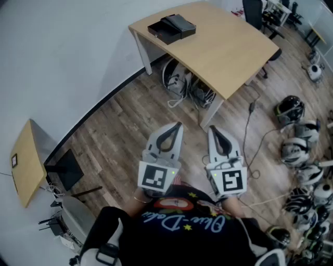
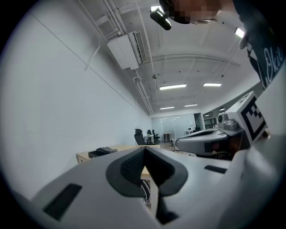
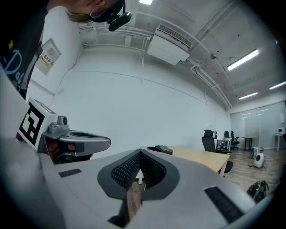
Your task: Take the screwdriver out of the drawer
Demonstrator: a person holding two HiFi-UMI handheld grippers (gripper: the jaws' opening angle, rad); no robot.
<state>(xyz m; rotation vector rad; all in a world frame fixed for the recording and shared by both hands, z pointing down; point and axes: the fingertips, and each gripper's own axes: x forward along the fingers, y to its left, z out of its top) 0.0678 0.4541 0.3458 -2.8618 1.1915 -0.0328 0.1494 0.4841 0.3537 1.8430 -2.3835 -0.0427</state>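
No screwdriver shows in any view. A black drawer box (image 1: 171,28) sits on the far left corner of a light wooden desk (image 1: 223,49), well ahead of me; it also appears as the black box (image 2: 103,152) and the black box (image 3: 161,149) in the gripper views. My left gripper (image 1: 177,126) and right gripper (image 1: 212,129) are held side by side close to the person's chest, above the wood floor, far short of the desk. Both are shut with nothing between the jaws: left gripper (image 2: 145,150), right gripper (image 3: 139,152).
Cables and devices (image 1: 183,85) lie under the desk. Several helmets (image 1: 299,150) crowd the floor at the right. A small wooden table (image 1: 23,163) and a black stand (image 1: 65,169) stand at the left by the white wall. An office chair (image 1: 255,11) is behind the desk.
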